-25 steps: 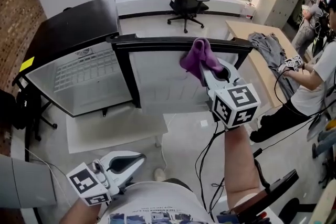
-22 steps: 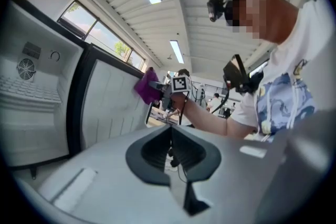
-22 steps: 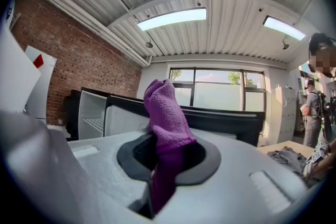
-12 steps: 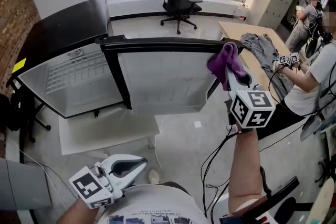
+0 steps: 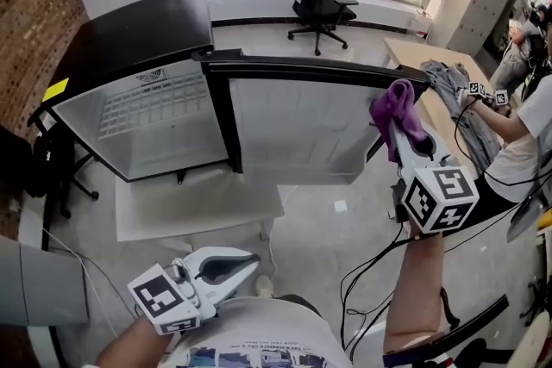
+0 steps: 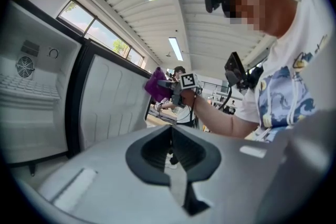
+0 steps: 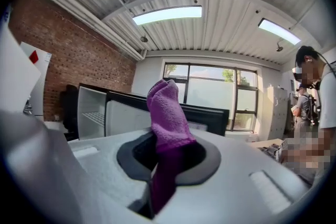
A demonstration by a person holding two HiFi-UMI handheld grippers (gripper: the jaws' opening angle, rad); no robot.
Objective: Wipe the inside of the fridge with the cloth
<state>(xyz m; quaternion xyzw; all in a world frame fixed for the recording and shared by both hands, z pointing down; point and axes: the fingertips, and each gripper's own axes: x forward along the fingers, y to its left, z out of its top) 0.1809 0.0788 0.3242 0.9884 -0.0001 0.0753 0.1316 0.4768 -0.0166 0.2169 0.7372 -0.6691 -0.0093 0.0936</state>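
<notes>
The right gripper (image 5: 403,134) is clenching its fingers on a fuzzy purple cloth (image 5: 392,103), holding it just beside the right edge of the open white-lined door (image 5: 302,129) of the small black fridge (image 5: 138,34). The left gripper (image 5: 244,261) is hanging low near the person's shirt, fingers pressed together on nothing.

The purple cloth's (image 7: 167,113) lower end disappears down between the right gripper's (image 7: 167,152) jaws. In the head view the cloth covers the fridge door's (image 5: 302,129) far right corner, and the picture's right edge cuts off a bystander (image 5: 517,152).
</notes>
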